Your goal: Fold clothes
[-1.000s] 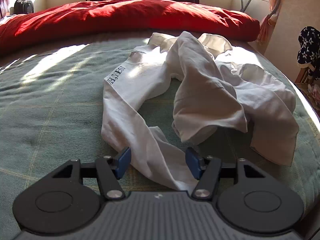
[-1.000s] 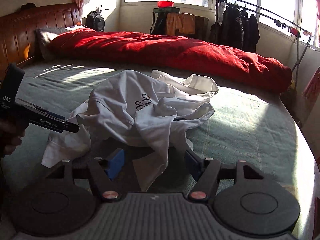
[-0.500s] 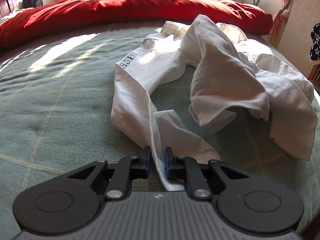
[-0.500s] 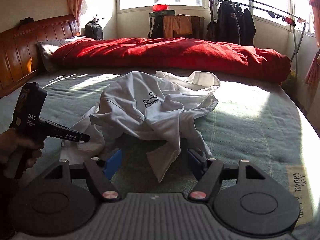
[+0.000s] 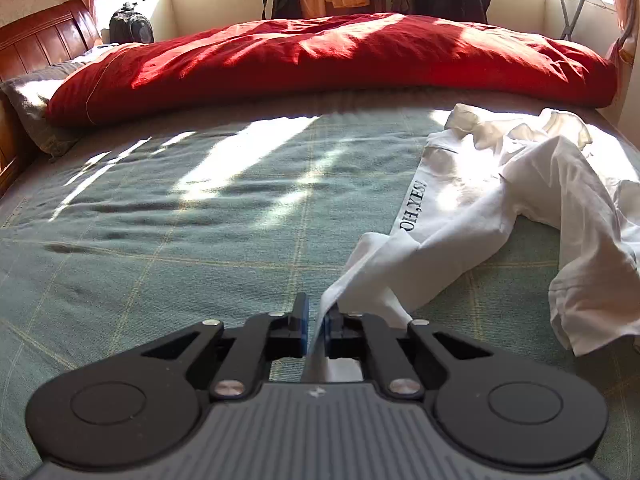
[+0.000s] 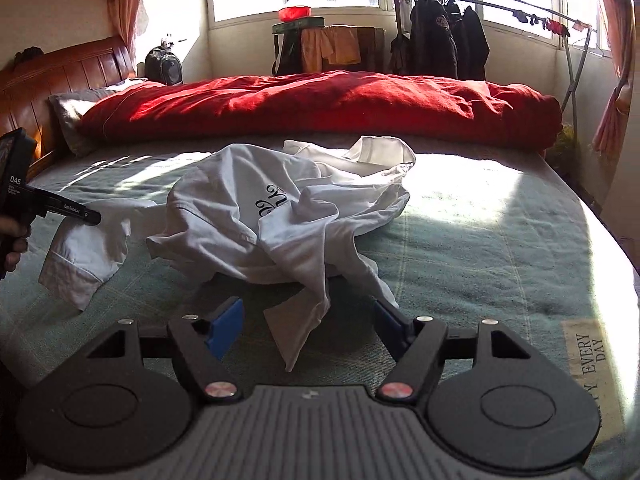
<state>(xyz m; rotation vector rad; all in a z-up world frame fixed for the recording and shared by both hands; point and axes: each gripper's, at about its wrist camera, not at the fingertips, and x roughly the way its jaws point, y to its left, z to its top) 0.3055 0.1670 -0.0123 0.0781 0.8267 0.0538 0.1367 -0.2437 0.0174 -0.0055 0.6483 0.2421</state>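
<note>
- Crumpled white cotton shirt sits heaped mid-bed on the green blanket, soft folds humped up, dark script lettering on the top panel; in the left wrist view it sprawls from 1 to 4 o'clock, with "OH, YES!" printed along one edge.
- One sleeve stretches out toward 9 o'clock in the right wrist view, its cuff end hanging from the left gripper.
- That left gripper, black with blue pads, is pinched tight on a thin edge of the white fabric, which runs taut up and away toward 1 o'clock.
- Right gripper hovers with jaws spread wide, a pointed flap of the shirt lying between the blue pads, touching neither.
- A hand at 9 o'clock grips the left tool's black handle.
- Pale green woven blanket, faint yellow grid lines, rippled, striped with hard sunlight.
- Puffy red duvet rolled along the far edge, 12 o'clock.
- Wooden headboard at 10 o'clock; dark coats hang on a rail by bright windows.
</note>
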